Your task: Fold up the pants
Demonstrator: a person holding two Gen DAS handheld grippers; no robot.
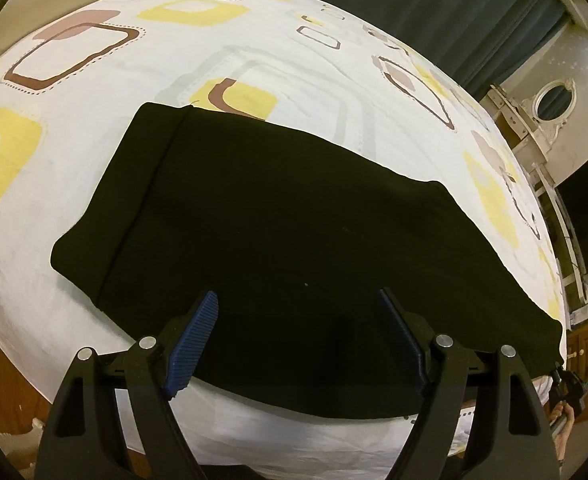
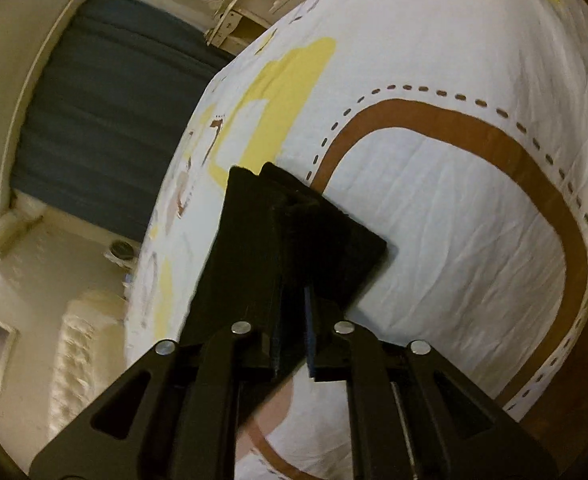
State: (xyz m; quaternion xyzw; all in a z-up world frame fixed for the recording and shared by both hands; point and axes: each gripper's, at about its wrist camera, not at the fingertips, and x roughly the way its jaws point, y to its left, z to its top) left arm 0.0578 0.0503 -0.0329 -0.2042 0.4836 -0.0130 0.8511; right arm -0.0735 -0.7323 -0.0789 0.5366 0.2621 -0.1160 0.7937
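Left gripper (image 1: 297, 308) nearest, jaws wide, nothing between pads, hovering over near edge of black pants (image 1: 286, 216). Pants folded flat on patterned bedsheet (image 1: 94, 168), near bed's front edge; open sheet beyond and left. Right gripper (image 2: 294, 312), jaws narrow, pads pinching pants' corner (image 2: 317, 232) at right end, just above sheet.

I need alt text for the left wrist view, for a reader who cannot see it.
Folded black pants lie flat on a bed sheet that is white with yellow and brown shapes. The left claw hangs over the near edge of the pants, wide open, with nothing between its blue pads. Dark curtains hang behind the bed.
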